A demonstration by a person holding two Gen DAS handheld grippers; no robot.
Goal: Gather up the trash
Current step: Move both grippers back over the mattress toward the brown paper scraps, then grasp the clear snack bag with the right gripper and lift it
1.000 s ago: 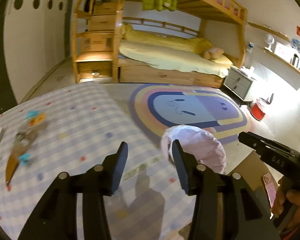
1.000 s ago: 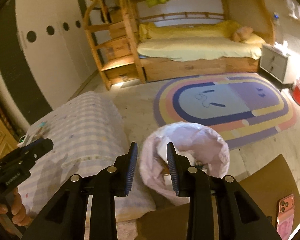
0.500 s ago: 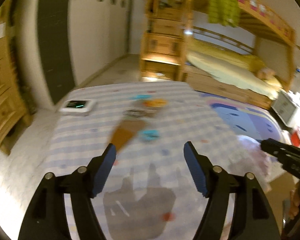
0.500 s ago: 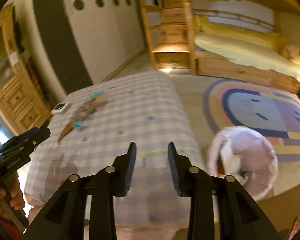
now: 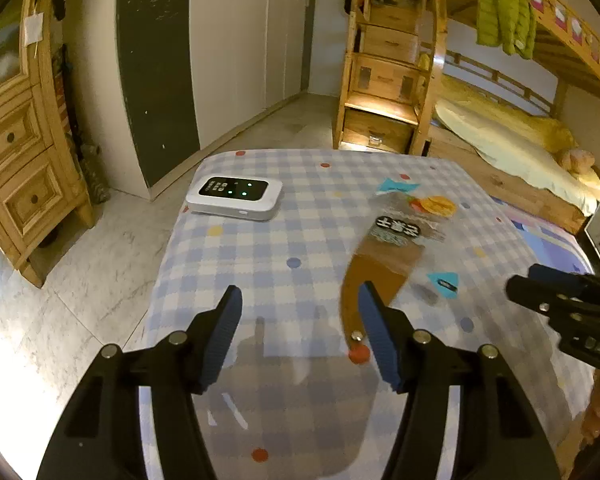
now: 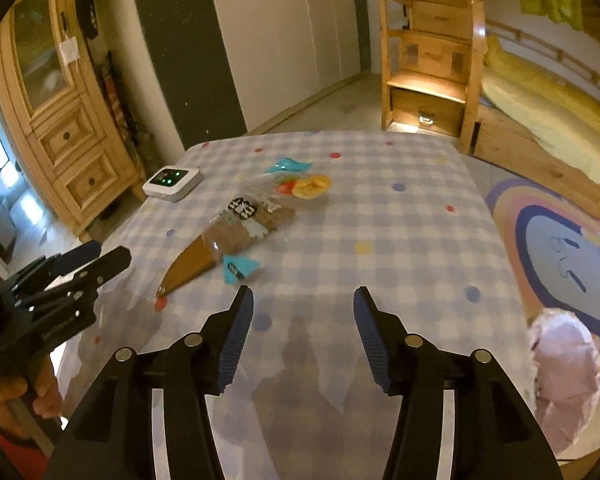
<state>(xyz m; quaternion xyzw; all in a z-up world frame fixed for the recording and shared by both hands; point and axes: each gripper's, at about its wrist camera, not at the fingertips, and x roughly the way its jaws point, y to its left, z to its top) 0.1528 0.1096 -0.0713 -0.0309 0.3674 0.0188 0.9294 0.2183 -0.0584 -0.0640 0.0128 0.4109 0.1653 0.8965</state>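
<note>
A long brown and clear snack wrapper (image 5: pixel 384 256) (image 6: pixel 224 236) lies on the checked tablecloth (image 5: pixel 284 240), with small blue scraps (image 5: pixel 444 282) (image 6: pixel 238 267) beside it and an orange piece (image 6: pixel 310 186) at its far end. My left gripper (image 5: pixel 298 312) is open and empty, its right finger just over the wrapper's near tip. My right gripper (image 6: pixel 302 312) is open and empty above the cloth, to the right of the wrapper. The pink-lined trash bin (image 6: pixel 566 368) stands on the floor at the table's right.
A white device with green lights (image 5: pixel 234 198) (image 6: pixel 172 182) sits near the table's far left corner. A wooden cabinet (image 5: pixel 20 160) stands left. A bunk bed (image 5: pixel 500 120) and a rainbow rug (image 6: pixel 560 248) are to the right.
Both grippers have swung left from the trash bin to over the table. The right gripper's jaws have opened wider. The wrapper now lies close before the left gripper.
</note>
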